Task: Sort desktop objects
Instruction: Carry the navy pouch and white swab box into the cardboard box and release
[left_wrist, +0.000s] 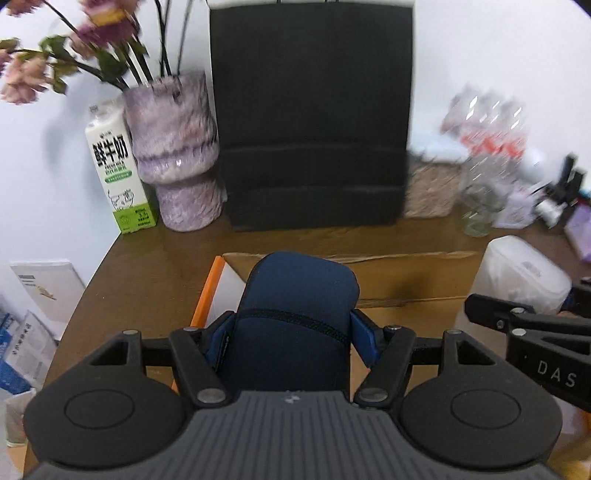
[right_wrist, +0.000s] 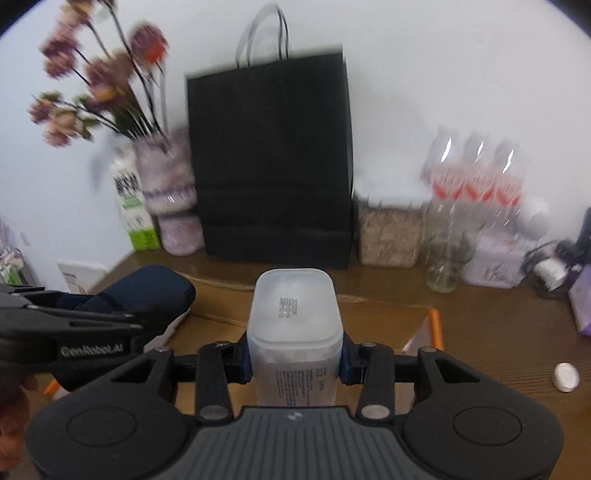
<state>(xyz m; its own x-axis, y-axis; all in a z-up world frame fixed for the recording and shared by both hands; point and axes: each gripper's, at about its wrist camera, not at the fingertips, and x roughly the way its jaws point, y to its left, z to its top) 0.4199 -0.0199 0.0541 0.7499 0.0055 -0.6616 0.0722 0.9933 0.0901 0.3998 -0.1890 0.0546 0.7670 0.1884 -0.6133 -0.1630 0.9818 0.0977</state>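
The left gripper (left_wrist: 291, 332) pinches a blue pouch (left_wrist: 295, 317) and the right gripper (right_wrist: 295, 360) pinches a white tub (right_wrist: 294, 317), both held over the cardboard box (left_wrist: 406, 280), so neither is put away yet, I think.

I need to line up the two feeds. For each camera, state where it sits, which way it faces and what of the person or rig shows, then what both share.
Left wrist: on the left gripper, facing the wall across the desk; it grips a navy pouch.
Right wrist: on the right gripper, facing likewise; it grips a white container; a hand's edge shows bottom left.
Shared: black paper bag, vase, cardboard box.
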